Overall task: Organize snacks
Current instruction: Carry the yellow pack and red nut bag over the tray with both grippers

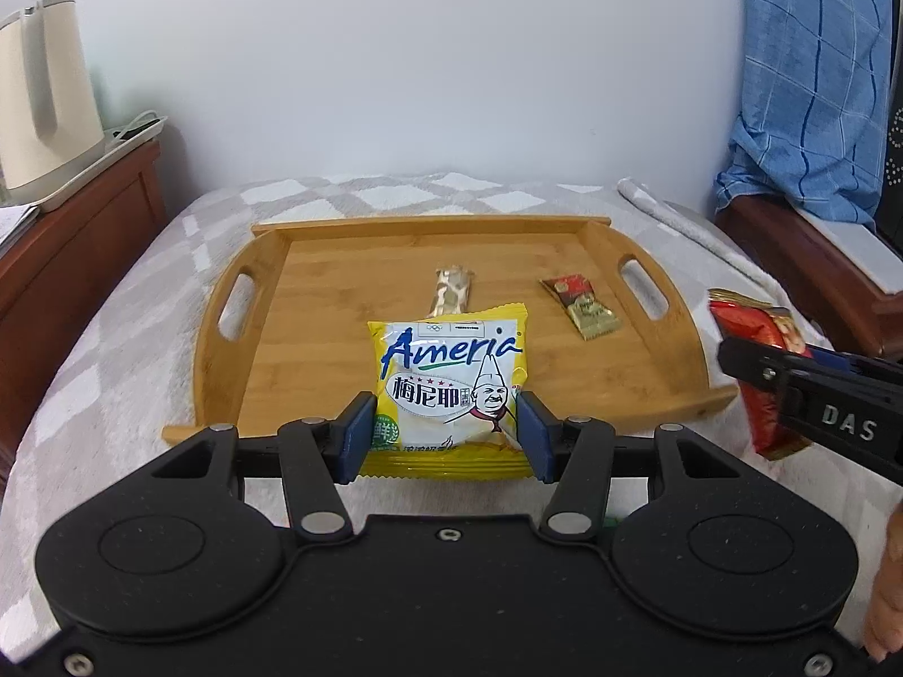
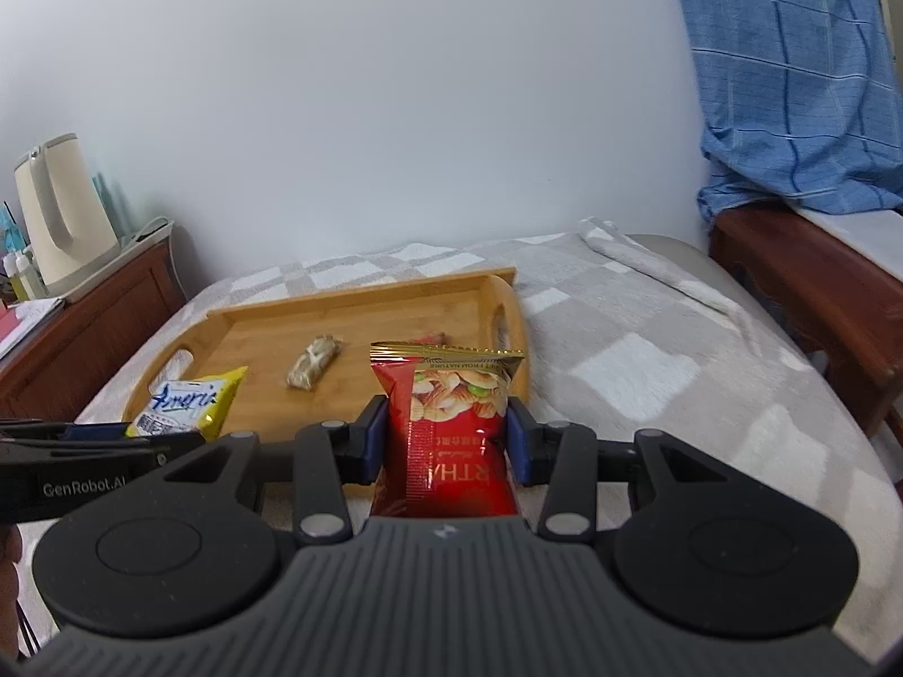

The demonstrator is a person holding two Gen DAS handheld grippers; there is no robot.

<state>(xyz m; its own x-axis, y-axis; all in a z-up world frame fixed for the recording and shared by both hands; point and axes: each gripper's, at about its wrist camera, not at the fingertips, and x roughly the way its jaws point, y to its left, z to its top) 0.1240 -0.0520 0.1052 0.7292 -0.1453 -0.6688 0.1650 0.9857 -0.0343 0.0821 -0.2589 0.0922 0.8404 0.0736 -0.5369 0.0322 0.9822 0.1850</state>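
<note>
The left gripper (image 1: 446,429) squeezes a yellow snack bag (image 1: 448,389) in the middle of the frame, over the near edge of the wooden tray (image 1: 271,333). The right gripper (image 2: 448,440) pinches a red snack bag (image 2: 451,423), low in the middle of its view. A beige bar (image 1: 451,290) and a small candy (image 1: 581,307) lie on the tray.

Pale wall (image 1: 395,56) behind a checked grey-white bed cover (image 1: 113,350), reddish wooden cabinet (image 1: 73,237) at left

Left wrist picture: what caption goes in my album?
Left claw pinching a yellow snack bag above the wooden tray.
</note>
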